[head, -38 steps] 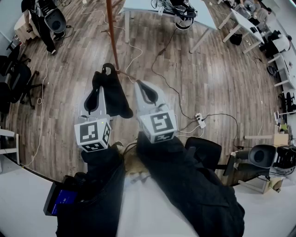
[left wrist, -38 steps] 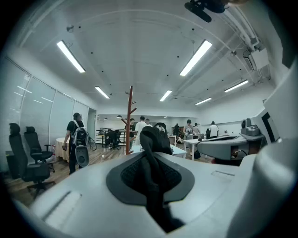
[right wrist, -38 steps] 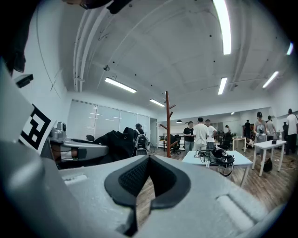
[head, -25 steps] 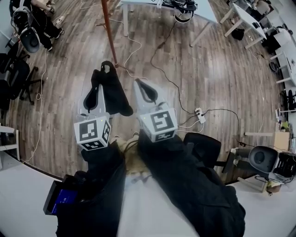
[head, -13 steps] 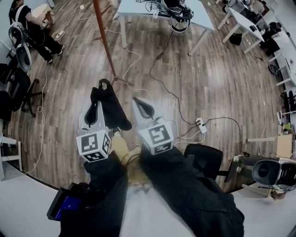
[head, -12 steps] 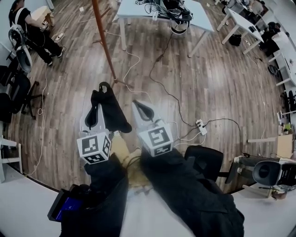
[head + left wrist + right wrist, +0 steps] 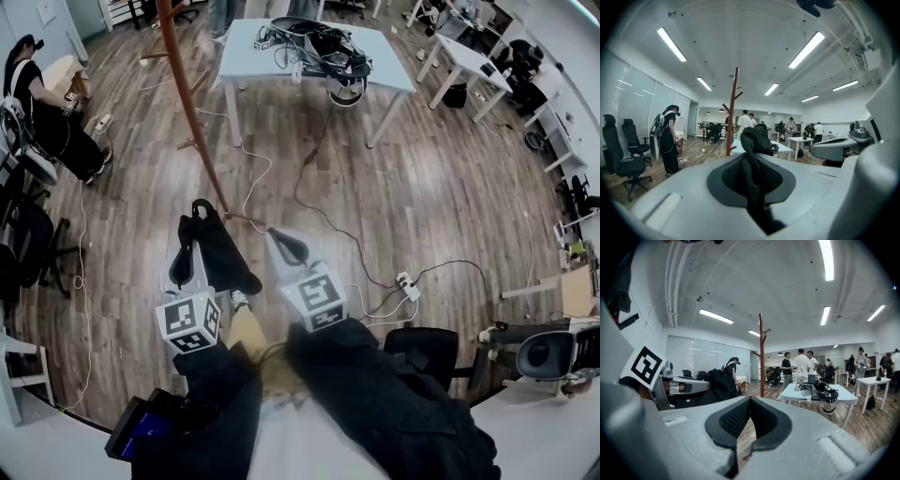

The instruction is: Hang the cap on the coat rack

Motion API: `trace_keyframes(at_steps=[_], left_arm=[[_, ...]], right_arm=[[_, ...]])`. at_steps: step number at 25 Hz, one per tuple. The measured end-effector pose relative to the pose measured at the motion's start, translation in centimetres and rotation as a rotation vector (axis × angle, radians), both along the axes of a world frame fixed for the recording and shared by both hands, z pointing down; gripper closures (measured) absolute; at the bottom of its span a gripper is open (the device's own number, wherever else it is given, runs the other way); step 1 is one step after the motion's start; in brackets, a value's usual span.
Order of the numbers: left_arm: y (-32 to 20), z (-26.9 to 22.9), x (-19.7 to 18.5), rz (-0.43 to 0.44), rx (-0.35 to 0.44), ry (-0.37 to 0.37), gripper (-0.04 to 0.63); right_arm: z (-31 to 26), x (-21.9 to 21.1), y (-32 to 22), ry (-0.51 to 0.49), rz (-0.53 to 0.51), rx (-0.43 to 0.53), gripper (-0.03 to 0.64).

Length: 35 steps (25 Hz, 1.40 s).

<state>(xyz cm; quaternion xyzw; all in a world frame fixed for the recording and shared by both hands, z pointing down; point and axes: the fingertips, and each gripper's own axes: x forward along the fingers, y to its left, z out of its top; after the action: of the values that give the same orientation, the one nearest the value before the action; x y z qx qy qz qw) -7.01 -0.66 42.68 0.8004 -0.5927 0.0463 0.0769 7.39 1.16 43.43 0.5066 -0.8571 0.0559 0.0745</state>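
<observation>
A black cap (image 7: pixel 223 255) hangs from my left gripper (image 7: pixel 191 246), which is shut on a fold of its fabric (image 7: pixel 753 154). The rest of the cap droops to the gripper's right, above the wooden floor. My right gripper (image 7: pixel 282 240) is held beside it, apart from the cap, shut with nothing between its pads (image 7: pixel 749 405). The coat rack (image 7: pixel 190 108) is a red-brown pole with short branches. It stands ahead of both grippers, upright in the left gripper view (image 7: pixel 732 112) and in the right gripper view (image 7: pixel 761 356).
A pale table (image 7: pixel 309 58) loaded with cables and headsets stands behind the rack. White and black cables (image 7: pixel 309 202) trail over the floor to a power strip (image 7: pixel 406 281). A seated person (image 7: pixel 42 117) and office chairs are at the left. More tables and standing people fill the back.
The view has swung forward: the rack's pole and the table behind it show more and sit lower in the picture. Both grippers keep their pose, the cap still in the left one.
</observation>
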Motion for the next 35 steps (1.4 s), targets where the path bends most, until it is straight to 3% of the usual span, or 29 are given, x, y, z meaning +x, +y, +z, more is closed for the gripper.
trace_keyframes(at_steps=[11,19,26,31,35], left_arm=[[-16.0,-1.2,-5.0,0.059,-0.018,0.002,0.572],[-23.0,-0.6,-6.4,0.086,-0.019,-0.034,0.574],[-27.0,4.5,-7.6,0.020,-0.063,-0.114,0.574],[-29.3,9.7,-9.9,-0.096,-0.119,-0.176,0.574],[-32.2,14.0,-10.9,-0.100,-0.159,-0.227,0.574]], right_arm=[[-2.1,-4.5,-16.9,-0.001,0.064,-0.010,0.617],[-2.0,-5.4,-24.1,0.007,0.090,-0.037,0.617],[-1.3,-4.6,-28.4,-0.014,0.028,-0.065,0.617],[-0.4,-4.3,-29.8,-0.010,-0.011,-0.095,0.617],[0.5,-3.9,-30.7,0.006,-0.014,-0.118,0.617]])
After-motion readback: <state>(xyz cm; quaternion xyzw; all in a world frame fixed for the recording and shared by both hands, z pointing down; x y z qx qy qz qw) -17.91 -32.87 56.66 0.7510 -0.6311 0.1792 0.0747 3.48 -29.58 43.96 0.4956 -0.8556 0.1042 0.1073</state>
